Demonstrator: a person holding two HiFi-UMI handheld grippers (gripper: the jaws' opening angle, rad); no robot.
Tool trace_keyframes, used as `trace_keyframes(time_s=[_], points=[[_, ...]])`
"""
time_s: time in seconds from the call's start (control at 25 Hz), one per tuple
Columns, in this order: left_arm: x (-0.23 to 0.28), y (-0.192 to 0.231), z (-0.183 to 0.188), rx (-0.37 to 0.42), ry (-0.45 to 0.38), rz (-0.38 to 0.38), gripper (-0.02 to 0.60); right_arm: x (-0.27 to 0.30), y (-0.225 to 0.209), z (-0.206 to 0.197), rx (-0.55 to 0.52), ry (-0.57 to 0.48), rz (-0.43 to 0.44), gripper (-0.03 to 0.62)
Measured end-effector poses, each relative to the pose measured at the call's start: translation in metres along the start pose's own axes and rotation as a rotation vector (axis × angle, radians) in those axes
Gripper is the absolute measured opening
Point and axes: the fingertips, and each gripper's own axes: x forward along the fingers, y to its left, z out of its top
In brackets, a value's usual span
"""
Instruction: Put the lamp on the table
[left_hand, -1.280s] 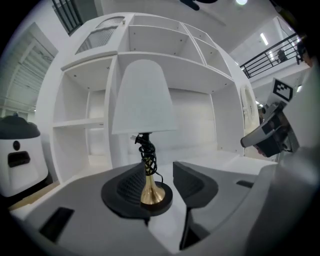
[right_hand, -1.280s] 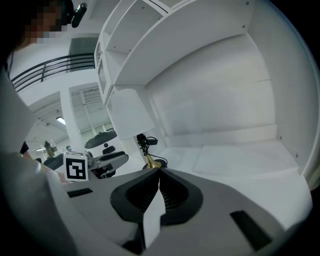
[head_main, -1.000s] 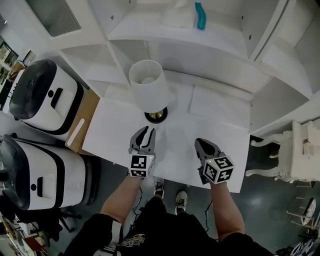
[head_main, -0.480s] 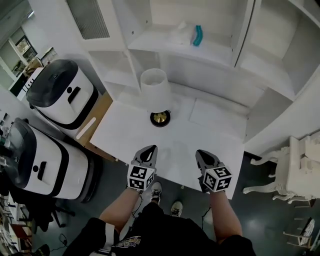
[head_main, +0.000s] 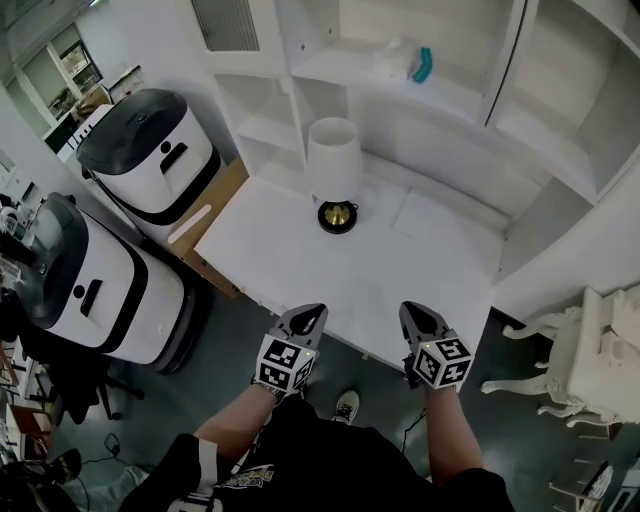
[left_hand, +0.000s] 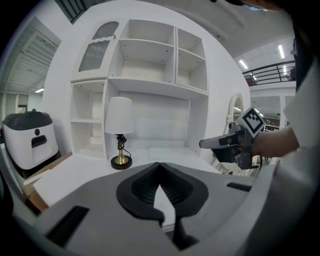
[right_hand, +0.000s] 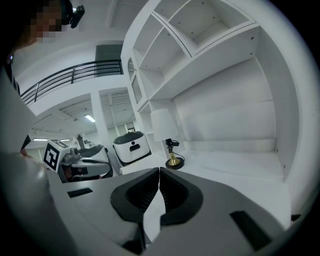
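The lamp (head_main: 334, 170), with a white shade and a brass stem on a black base, stands upright at the back of the white table (head_main: 330, 275). It also shows in the left gripper view, lamp (left_hand: 120, 120), and in the right gripper view, lamp (right_hand: 165, 132). My left gripper (head_main: 311, 313) hangs at the table's near edge, off the lamp, with its jaws shut on nothing. Beside it, my right gripper (head_main: 411, 311) is at the same edge, also shut and empty. In each gripper view the jaws meet, left gripper (left_hand: 160, 165) and right gripper (right_hand: 159, 171).
A white shelf unit (head_main: 470, 95) rises behind the table, with a teal object (head_main: 423, 65) on its shelf. Two white-and-black machines (head_main: 150, 155) (head_main: 85, 290) stand to the left beside a brown board (head_main: 215, 210). A white chair (head_main: 590, 360) is at the right.
The left gripper's jaws have gone from open to shut with nothing in them. Both grippers have drawn back from the lamp to the table's near edge. The lamp stays on the table.
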Motion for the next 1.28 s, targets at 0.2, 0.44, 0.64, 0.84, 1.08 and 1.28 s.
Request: trace_keyframes(time_s=[0.2, 0.44, 0.64, 0.84, 1.08, 1.28], points=[[-0.018, 0.013, -0.012, 0.005, 0.019, -0.003, 0.006, 0.003, 0.02, -0.007, 0.026, -0.003, 0.001, 0.026], [-0.039, 0.044, -0.017, -0.03, 0.015, -0.038, 0.006, 0.016, 0.055, -0.01, 0.042, -0.028, -0.041, 0.026], [-0.062, 0.07, -0.021, -0.04, 0.015, -0.089, 0.006, 0.029, 0.096, -0.012, 0.051, -0.054, -0.093, 0.026], [-0.077, 0.084, -0.024, -0.025, 0.018, -0.161, 0.006, 0.031, 0.134, -0.015, 0.05, -0.075, -0.141, 0.026], [-0.091, 0.091, -0.033, -0.021, 0.014, -0.241, 0.006, 0.032, 0.167, -0.029, 0.061, -0.087, -0.201, 0.026], [-0.107, 0.101, -0.044, -0.008, 0.014, -0.278, 0.006, 0.03, 0.195, -0.042, 0.068, -0.098, -0.247, 0.025]])
